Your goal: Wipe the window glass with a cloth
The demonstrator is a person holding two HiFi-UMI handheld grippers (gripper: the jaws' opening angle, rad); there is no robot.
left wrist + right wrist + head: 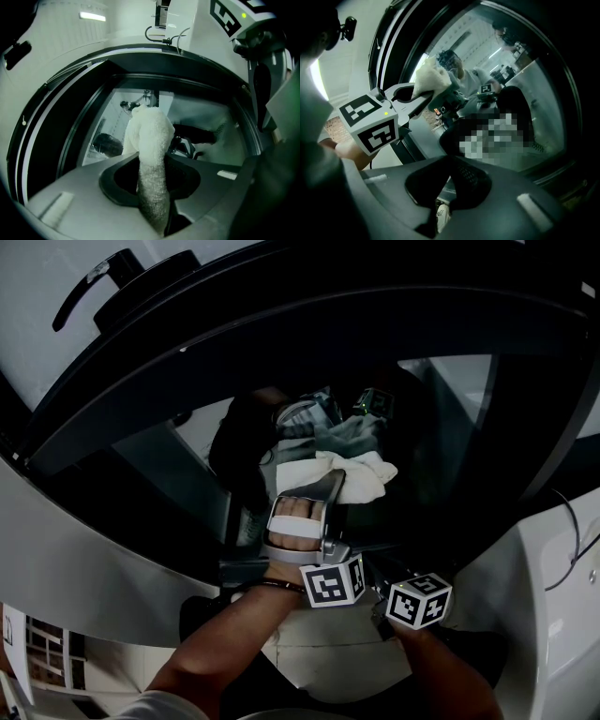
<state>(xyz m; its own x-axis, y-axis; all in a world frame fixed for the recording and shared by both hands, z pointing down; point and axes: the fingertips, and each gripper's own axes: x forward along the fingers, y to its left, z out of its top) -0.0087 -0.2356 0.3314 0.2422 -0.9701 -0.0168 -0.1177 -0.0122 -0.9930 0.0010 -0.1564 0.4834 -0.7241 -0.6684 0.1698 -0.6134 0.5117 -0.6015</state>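
A white cloth [361, 472] lies pressed against the dark window glass [459, 427] of a white car door. My left gripper [330, 491] is shut on it, and the cloth bunches out past the tips. In the left gripper view the cloth [151, 154] runs up between the jaws of the left gripper [153, 190] to the glass [112, 122]. My right gripper [457, 182] hovers lower and to the right, jaws together with nothing between them. Only its marker cube [419, 600] shows in the head view. The right gripper view shows the left gripper [415, 98] and the cloth [433, 77] on the glass [525, 61].
The black window frame [309, 320] curves around the glass. A dark door handle [98, 282] sits at the upper left. The white door panel [84, 559] lies below, and a thin cable [567, 521] hangs at the right. Reflections of a person show in the glass.
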